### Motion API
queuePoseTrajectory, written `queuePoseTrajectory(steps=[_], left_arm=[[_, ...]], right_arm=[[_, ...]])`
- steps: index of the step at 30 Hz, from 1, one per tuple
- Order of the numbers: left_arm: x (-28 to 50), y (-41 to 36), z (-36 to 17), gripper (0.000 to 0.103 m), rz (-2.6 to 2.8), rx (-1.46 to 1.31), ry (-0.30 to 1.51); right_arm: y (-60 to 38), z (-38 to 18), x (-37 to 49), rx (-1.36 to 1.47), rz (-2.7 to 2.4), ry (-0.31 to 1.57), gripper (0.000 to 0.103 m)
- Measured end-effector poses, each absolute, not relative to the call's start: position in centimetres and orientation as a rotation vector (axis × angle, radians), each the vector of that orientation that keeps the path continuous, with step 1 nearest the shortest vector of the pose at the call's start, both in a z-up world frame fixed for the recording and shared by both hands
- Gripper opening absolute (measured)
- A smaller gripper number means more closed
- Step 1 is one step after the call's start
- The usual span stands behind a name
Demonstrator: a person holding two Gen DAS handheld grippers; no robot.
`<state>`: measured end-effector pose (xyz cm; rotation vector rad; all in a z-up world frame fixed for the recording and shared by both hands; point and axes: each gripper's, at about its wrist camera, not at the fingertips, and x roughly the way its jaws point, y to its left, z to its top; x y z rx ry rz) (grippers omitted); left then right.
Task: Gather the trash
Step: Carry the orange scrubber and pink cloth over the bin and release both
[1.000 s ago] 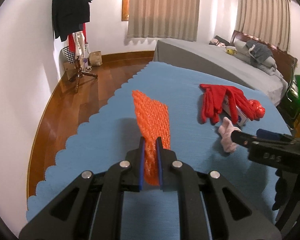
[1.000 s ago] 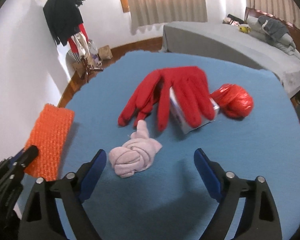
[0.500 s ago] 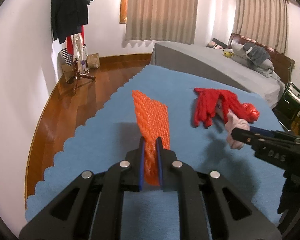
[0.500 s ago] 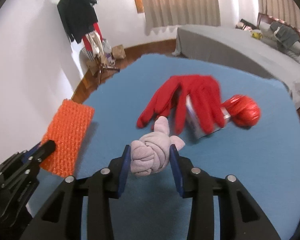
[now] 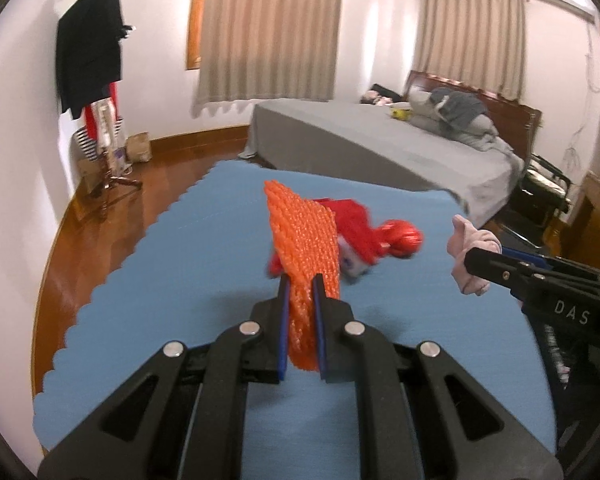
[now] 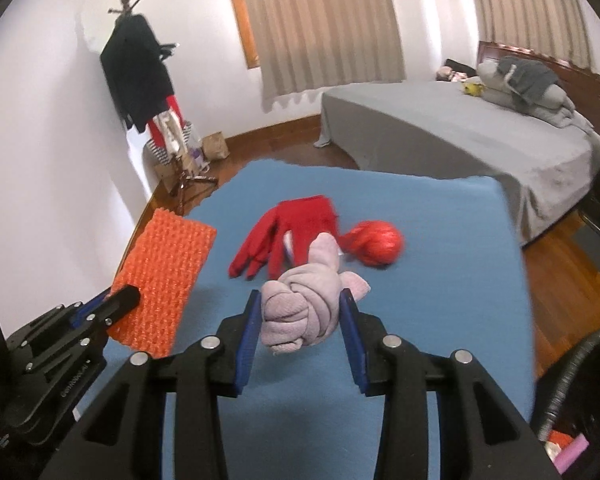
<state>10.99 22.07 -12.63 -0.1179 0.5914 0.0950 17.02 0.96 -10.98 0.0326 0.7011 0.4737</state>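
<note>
Between the jaws of the left gripper (image 5: 300,294), in its own wrist view, an orange mesh sheet (image 5: 304,240) is pinched and sticks up ahead of the tips; beyond it on the blue mat (image 5: 160,280) lie a red glove (image 5: 354,226) and a red crumpled ball (image 5: 400,238); in the right wrist view, the right gripper (image 6: 300,314) clamps a knotted pale-pink cloth (image 6: 300,308) between its blue pads, clear of the mat; glove and ball lie just ahead of the tips, the orange sheet to their left.
</note>
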Motion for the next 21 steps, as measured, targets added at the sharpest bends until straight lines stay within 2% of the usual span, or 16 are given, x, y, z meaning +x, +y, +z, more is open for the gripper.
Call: queuePoseTrajectory(steps=[21], left_arm=[[9.5,5.4,-8.5,0.01,-0.203,-0.012,0.523]], right_arm=[[-14.7,-6.9,11.2,0.093,0.212,0.595,0.039]])
